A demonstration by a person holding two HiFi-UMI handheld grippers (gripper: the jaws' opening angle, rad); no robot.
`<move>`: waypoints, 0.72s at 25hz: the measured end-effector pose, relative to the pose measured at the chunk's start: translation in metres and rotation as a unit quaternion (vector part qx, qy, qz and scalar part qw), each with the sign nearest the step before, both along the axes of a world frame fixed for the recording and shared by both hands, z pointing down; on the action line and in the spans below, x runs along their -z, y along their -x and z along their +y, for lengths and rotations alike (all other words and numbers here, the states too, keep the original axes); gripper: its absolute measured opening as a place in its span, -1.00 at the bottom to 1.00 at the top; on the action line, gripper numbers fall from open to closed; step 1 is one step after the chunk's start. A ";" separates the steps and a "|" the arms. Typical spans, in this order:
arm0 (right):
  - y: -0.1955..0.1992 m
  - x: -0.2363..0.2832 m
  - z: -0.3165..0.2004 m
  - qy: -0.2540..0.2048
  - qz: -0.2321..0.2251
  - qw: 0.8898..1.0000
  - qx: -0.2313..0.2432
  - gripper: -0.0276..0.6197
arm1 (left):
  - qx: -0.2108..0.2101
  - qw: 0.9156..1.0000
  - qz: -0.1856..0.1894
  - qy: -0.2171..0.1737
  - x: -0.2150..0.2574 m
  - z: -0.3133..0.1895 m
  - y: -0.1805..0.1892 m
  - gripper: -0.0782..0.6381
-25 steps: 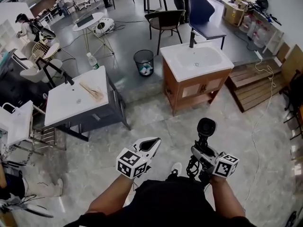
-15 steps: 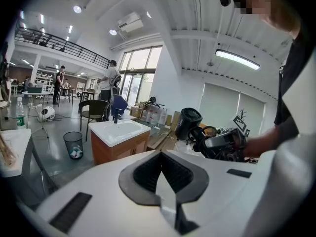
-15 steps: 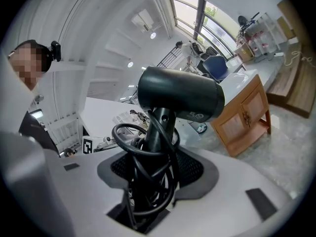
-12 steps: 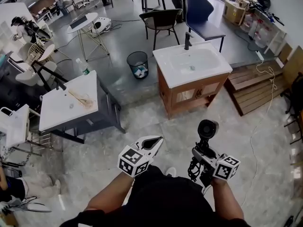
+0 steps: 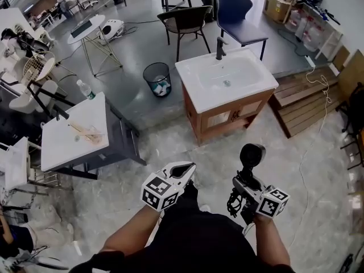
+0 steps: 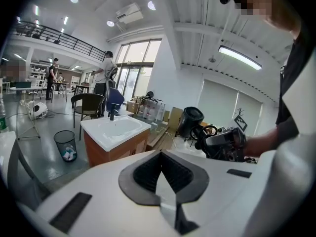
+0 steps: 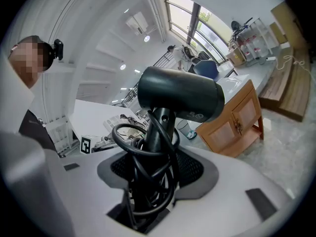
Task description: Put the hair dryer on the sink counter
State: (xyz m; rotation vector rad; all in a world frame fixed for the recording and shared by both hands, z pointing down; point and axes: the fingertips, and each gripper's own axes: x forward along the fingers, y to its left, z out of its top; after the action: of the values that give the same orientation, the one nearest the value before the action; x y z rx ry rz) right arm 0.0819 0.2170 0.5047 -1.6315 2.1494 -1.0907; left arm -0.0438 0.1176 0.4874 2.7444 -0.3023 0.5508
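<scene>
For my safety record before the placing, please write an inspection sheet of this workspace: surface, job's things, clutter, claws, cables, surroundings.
Surface: white sink counter, bare except its black faucet.
Job's things: black hair dryer, carried, not yet at the counter.
Clutter: nothing seen on the counter.
Claws: right claw shut on the hair dryer's handle; left claw shut, empty.
Cables: cord coiled round the handle; white cable on the floor.
Surroundings: trash bin, black chair, white-topped table.

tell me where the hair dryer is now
Head view, lower right: the hair dryer is held in the right gripper, short of the sink counter.
</scene>
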 end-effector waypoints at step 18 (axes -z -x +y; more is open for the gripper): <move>-0.067 0.021 -0.210 -0.008 0.030 0.999 -0.034 -0.27 | -0.028 0.999 0.022 -0.012 0.013 -0.221 -0.067 -0.78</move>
State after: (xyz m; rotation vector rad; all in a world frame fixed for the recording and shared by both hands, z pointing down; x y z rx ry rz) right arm 0.1491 0.0068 0.4838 -1.7387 2.1169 -1.0148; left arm 0.0234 -0.1030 0.4742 2.7923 -0.2223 0.5034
